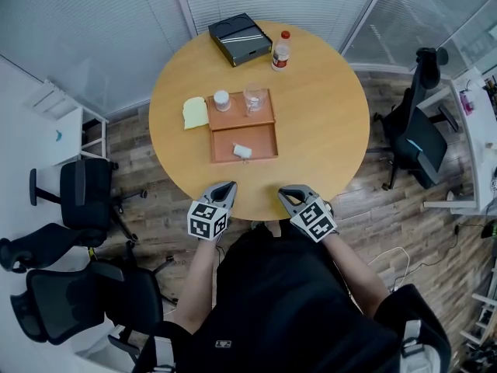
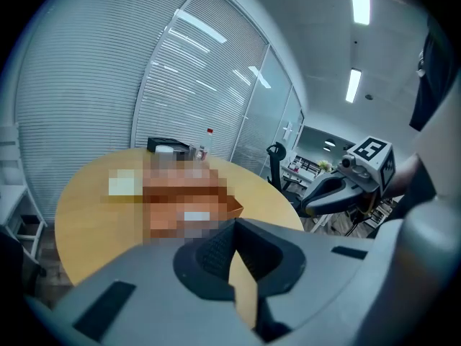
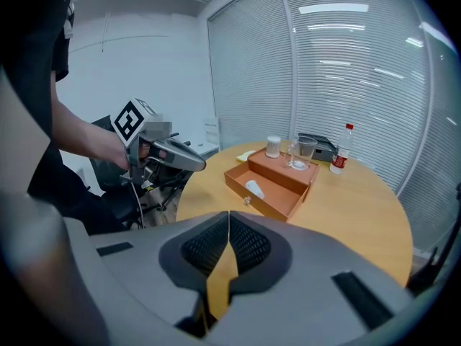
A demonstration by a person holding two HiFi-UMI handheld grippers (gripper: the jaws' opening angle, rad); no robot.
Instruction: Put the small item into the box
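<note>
My left gripper (image 1: 226, 186) and right gripper (image 1: 286, 193) are both closed and empty, at the edge of the desk (image 1: 326, 130). The item (image 1: 242, 151) lies ahead of them in the near compartment of the tray (image 1: 265, 141). The box (image 1: 239, 37) stands far beyond.

Table (image 1: 334, 130) smooth wood; box (image 1: 264, 142) matt, smooth.

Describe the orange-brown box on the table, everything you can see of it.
The orange-brown box is low, rectangular and matte, like leather or card. It lies flat near the middle of the round wooden table. Its drawer is pulled out toward the person, with a small knob on the front and a small white item lying inside. A small white jar and a clear glass stand on its top.
</note>
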